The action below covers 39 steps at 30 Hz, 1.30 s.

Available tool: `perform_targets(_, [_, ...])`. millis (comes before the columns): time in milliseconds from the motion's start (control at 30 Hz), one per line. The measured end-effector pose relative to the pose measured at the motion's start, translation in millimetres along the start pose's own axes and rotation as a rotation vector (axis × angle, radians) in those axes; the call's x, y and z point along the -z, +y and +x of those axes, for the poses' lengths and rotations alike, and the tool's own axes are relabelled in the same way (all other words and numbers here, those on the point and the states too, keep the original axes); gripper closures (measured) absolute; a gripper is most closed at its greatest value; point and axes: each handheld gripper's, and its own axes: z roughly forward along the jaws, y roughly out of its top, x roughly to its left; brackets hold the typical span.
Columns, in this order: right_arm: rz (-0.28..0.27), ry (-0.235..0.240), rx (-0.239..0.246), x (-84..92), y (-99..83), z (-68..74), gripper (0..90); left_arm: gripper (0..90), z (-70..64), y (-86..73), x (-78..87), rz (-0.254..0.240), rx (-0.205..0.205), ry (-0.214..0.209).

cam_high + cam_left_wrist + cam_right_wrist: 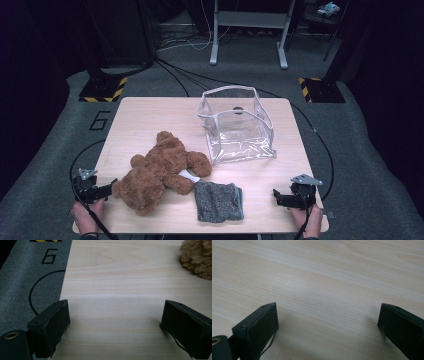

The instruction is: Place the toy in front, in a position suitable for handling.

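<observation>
Work is only beginning: left gripper (111,186) and right gripper (276,196) are resting wide and empty at table (150,112) edge, teddy bear (157,172) lying at seven o'clock of empty clear bag (235,125).

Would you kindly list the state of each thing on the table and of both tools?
Teddy bear: lying flat, untouched.
Clear bag: standing open, empty.
Grey cloth: folded, flat beside the bear.
Left tool: open, holding nothing.
Right tool: open, holding nothing.
</observation>
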Motion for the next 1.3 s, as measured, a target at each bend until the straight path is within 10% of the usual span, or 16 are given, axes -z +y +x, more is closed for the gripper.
perform_targets(833, [0.038,0.002,-0.011,0.9,3.3,0.6,0.0,8.2,0.2,0.1,-0.1,-0.003,-0.001,0.001])
perform_targets(1300, [0.025,0.054,-0.014,23.3,21.8,24.1,0.1,8.1,-0.5,2.6,-2.2,0.004,0.009,0.007])
